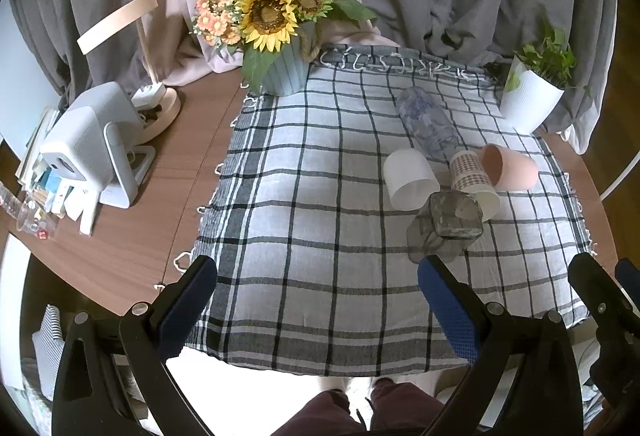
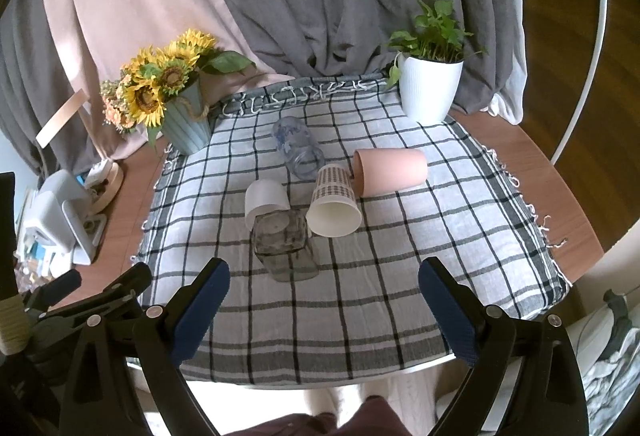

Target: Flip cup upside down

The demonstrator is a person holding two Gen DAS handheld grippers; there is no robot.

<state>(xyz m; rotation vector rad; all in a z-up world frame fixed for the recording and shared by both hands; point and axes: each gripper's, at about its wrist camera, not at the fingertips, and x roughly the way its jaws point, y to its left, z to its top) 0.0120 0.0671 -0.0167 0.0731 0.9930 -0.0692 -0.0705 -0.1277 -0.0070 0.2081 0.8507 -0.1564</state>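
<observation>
Several cups lie on their sides on a checked cloth [image 1: 312, 203] [image 2: 400, 260]: a white cup [image 1: 410, 179] [image 2: 264, 201], a patterned paper cup [image 1: 474, 181] [image 2: 334, 201], a pink cup [image 1: 508, 167] [image 2: 390, 171], a clear printed glass [image 1: 428, 123] [image 2: 298, 147] and a smoky grey glass [image 1: 444, 230] [image 2: 286, 246]. My left gripper [image 1: 318, 308] is open and empty over the cloth's near edge, left of the cups. My right gripper [image 2: 324, 308] is open and empty, just in front of the grey glass.
A sunflower pot [image 1: 280, 71] [image 2: 186, 127] stands at the cloth's far left corner. A white plant pot [image 1: 528, 103] [image 2: 430, 87] stands at the far right. A white device [image 1: 92, 143] and clutter sit on the wooden table [image 1: 120, 244] to the left. Curtains hang behind.
</observation>
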